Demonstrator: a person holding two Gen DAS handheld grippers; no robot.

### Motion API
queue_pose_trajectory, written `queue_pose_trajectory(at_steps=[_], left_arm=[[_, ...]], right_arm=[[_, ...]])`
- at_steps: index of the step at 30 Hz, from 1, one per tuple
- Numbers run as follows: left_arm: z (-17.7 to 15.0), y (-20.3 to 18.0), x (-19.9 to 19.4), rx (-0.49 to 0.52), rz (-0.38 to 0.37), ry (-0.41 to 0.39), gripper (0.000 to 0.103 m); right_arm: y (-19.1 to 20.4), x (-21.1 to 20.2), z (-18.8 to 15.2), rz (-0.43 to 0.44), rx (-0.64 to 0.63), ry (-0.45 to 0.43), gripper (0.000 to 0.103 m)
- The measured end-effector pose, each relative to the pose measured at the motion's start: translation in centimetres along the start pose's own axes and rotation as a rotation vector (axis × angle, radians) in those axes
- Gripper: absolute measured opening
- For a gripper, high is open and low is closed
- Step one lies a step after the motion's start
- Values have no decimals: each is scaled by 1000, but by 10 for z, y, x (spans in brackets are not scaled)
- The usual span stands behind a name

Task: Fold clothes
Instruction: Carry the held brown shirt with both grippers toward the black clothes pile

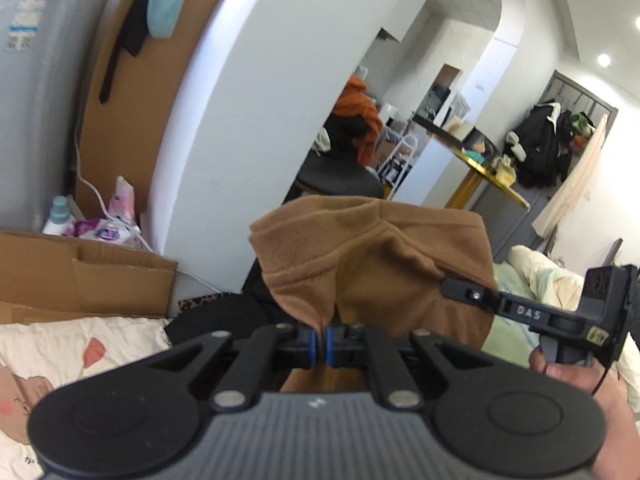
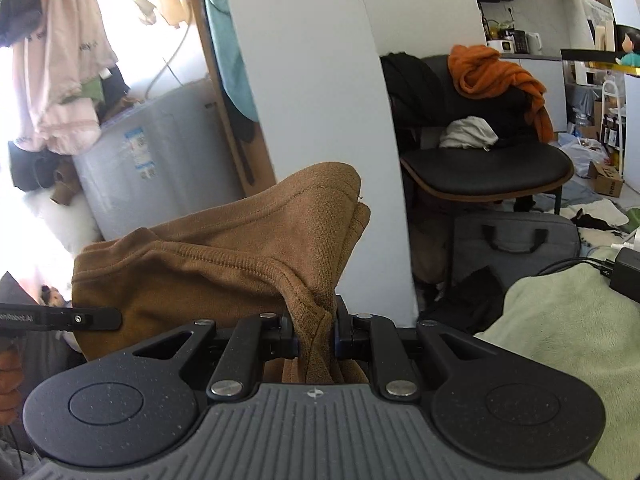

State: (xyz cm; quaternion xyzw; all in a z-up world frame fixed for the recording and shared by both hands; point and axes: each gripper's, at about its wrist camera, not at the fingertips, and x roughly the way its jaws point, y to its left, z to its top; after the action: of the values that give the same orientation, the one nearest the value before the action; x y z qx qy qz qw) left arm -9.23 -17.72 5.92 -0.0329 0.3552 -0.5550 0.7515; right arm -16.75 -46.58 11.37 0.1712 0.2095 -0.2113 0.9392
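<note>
1. Between both hand-held grippers, above the bed (image 2: 560, 320) — one brown fleece garment (image 1: 372, 256), lifted clear and hanging between two pinch points.
2. Left hand-held gripper (image 1: 322, 346): jaws nearly closed, clamped on a thin gather of the garment's edge.
3. Right hand-held gripper (image 2: 316, 338): jaws pressed on a thicker bunch of hem, stitched seam visible just above the grip.
4. Judged step: carrying the garment down to lay it flat for folding.
5. Advised: keep both grips firm and level, spread apart to take out slack, lower the hanging end first — then drag lightly to smooth wrinkles before release.
6. Risk noted: bunched right-hand grip may leave a creased corner.
7. Count: garment in hand, one; hand-held grippers, two; orange cloth (image 2: 496, 72) on chair (image 2: 488, 168), one; cardboard box (image 1: 92, 276), one.
</note>
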Motion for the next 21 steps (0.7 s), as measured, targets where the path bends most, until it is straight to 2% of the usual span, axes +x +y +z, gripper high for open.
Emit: queue_pose_trajectory(at_steps=[6,10,14,21], left_arm=[[-10,12,48,17,-46,27,5],[-18,30,71,13,-109,27,5],[-26,46,96,17,-116,44,5],[-38,82,133,-41,-105,47,5]], right_arm=[[-26,39,-15,-45,-27,36,14],[-42,59,-26,-71,-39,62,14],[-54,81,-40,-91,-51,84,14],[-63,126,-63,-112,-48,93,14]])
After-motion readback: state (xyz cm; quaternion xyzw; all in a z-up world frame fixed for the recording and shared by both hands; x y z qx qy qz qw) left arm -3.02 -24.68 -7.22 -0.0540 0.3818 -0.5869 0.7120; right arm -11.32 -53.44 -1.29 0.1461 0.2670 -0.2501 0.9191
